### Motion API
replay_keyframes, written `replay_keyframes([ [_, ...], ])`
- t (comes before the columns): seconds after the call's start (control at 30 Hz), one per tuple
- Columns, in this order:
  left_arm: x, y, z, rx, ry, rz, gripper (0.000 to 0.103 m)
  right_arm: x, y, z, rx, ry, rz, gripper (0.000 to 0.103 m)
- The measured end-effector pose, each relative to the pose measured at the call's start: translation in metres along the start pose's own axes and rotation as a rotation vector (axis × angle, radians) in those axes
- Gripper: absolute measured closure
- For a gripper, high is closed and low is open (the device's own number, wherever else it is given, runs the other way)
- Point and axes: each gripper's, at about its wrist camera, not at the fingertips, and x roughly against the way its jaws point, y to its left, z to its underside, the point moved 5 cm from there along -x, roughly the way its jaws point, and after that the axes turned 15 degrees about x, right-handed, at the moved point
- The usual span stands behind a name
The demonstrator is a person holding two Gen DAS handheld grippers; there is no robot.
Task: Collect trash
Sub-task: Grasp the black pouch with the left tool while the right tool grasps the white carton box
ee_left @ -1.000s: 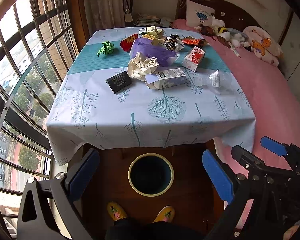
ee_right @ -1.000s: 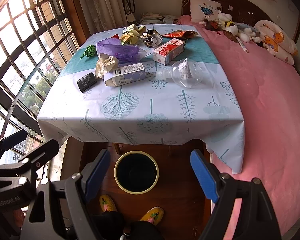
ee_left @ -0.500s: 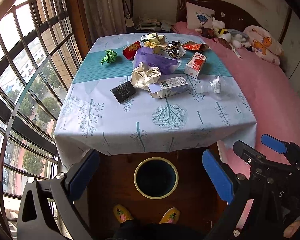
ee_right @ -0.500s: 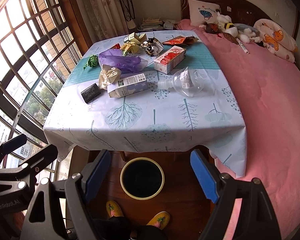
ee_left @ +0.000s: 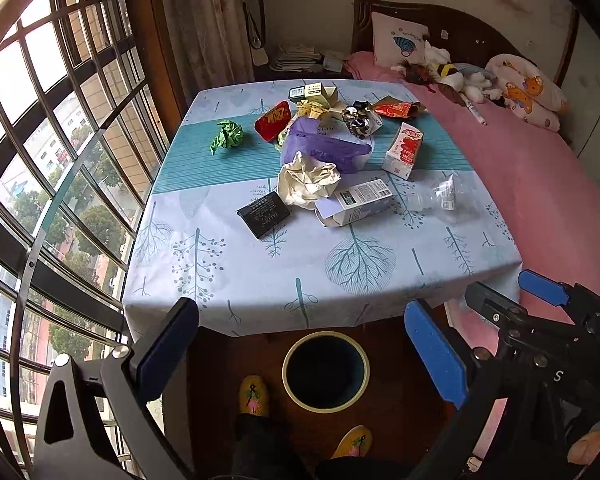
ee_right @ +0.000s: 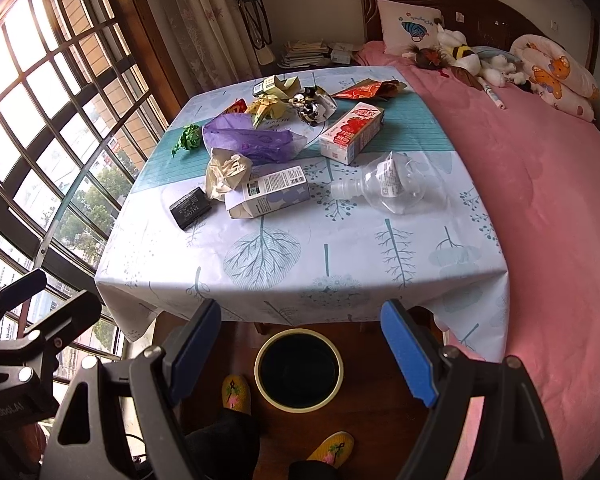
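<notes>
Trash lies on a table [ee_left: 260,280] [ee_right: 340,272] with a tree-print cloth: a black box [ee_left: 265,214] [ee_right: 191,207], crumpled cream paper [ee_left: 306,180] [ee_right: 226,170], a white carton [ee_left: 358,200] [ee_right: 270,191], a purple bag [ee_left: 324,148] [ee_right: 252,140], a red carton [ee_left: 404,150] [ee_right: 352,132], a clear bottle [ee_left: 444,196] [ee_right: 392,188] and green paper [ee_left: 227,136] [ee_right: 189,138]. A round bin [ee_left: 326,370] [ee_right: 299,368] stands on the floor at the table's near edge. My left gripper [ee_left: 300,352] and right gripper [ee_right: 300,352] are open and empty, held above the bin.
A pink bed [ee_left: 540,184] [ee_right: 540,200] with pillows and plush toys runs along the table's right side. A barred window [ee_left: 40,140] [ee_right: 40,120] fills the left. Yellow slippers [ee_left: 254,396] [ee_right: 236,392] stand by the bin.
Both grippers have pulled back and up from the table; the table and bin now sit further off in both views. Both stay open.
</notes>
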Motion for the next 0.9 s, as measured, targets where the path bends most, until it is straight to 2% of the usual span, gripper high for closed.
replay_keyframes([
  [0.2, -0.035, 0.021, -0.052, -0.014, 0.046, 0.036, 0.001, -0.019, 0.002, -0.022, -0.070, 0.025, 0.044, 0.020],
  [0.47, -0.112, 0.047, -0.112, -0.047, 0.167, 0.070, 0.003, -0.064, 0.005, -0.043, -0.198, 0.115, 0.090, 0.020],
  [0.6, -0.163, 0.049, -0.119, -0.113, 0.262, 0.056, 0.012, -0.089, 0.005, -0.041, -0.276, 0.171, 0.111, 0.020],
  [0.7, -0.197, 0.050, -0.119, -0.147, 0.335, 0.057, 0.014, -0.103, 0.007, -0.039, -0.339, 0.197, 0.122, 0.020],
  [0.83, -0.229, 0.049, -0.117, -0.184, 0.393, 0.068, 0.016, -0.115, 0.009, -0.037, -0.421, 0.210, 0.116, 0.020],
  [0.9, -0.241, 0.046, -0.114, -0.218, 0.416, 0.069, 0.022, -0.120, 0.010, -0.036, -0.453, 0.214, 0.112, 0.020],
])
